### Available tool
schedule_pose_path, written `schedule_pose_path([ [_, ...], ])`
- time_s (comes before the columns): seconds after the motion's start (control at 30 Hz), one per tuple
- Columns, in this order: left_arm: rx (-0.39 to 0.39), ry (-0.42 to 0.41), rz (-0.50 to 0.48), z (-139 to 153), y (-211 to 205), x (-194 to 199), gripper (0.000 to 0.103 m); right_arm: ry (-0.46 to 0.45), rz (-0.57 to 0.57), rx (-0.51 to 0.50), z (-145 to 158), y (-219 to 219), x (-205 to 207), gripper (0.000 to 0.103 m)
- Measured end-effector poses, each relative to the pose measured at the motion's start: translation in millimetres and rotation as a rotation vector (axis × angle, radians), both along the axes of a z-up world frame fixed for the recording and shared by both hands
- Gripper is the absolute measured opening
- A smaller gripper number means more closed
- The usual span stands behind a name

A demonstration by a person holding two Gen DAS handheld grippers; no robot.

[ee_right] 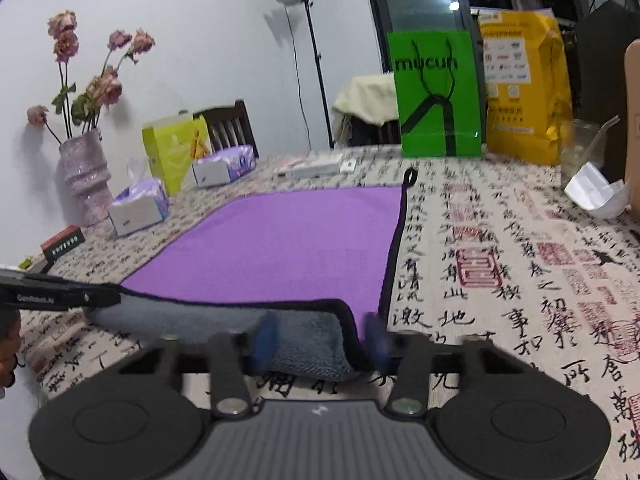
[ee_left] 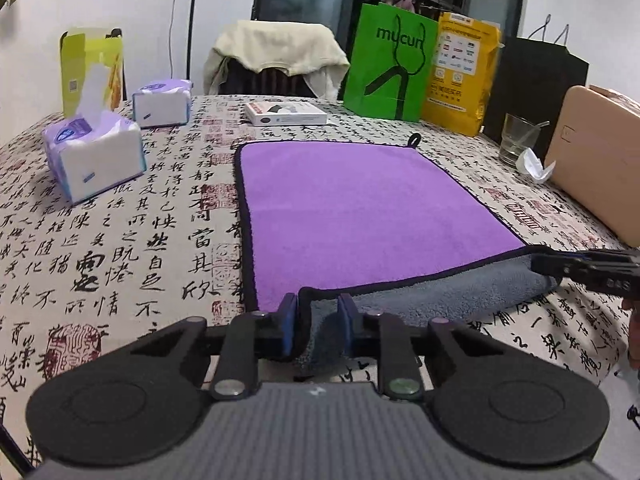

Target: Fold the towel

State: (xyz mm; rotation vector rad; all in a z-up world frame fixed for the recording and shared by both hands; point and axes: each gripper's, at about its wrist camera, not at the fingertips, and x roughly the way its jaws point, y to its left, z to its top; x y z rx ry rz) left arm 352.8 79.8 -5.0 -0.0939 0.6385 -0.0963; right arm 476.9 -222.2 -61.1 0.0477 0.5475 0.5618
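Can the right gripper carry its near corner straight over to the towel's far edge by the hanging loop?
Probably yes. The purple towel lies flat between the right gripper and the loop, with nothing standing on it; the green bag stands beyond the loop.

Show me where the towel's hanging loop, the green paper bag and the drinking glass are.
hanging loop [ee_left: 414, 139], left wrist view, on the black loop at the towel's far corner.
green paper bag [ee_left: 384, 76], left wrist view, on its front face below the lettering.
drinking glass [ee_left: 516, 138], left wrist view, on its clear side wall.

Black left gripper [ee_left: 318, 322] w/ blue pads [ee_left: 287, 320] (silver screws), grey ribbed body.
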Motion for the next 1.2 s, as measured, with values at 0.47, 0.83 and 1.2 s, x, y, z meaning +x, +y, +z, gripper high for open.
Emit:
schedule_pose_path([
  [0.47,-0.031,-0.068,0.01,19,15,14,0.006,-0.017,0.017,-0.074,17,11,21,0.005],
  [0.83,-0.027,-0.086,0.014,33,27,72,0.006,-0.021,0.004,-0.057,29,17,70,0.005],
  [1.2,-0.022,-0.101,0.019,47,38,137,0.006,-0.022,-0.01,-0.027,47,25,141,0.005],
])
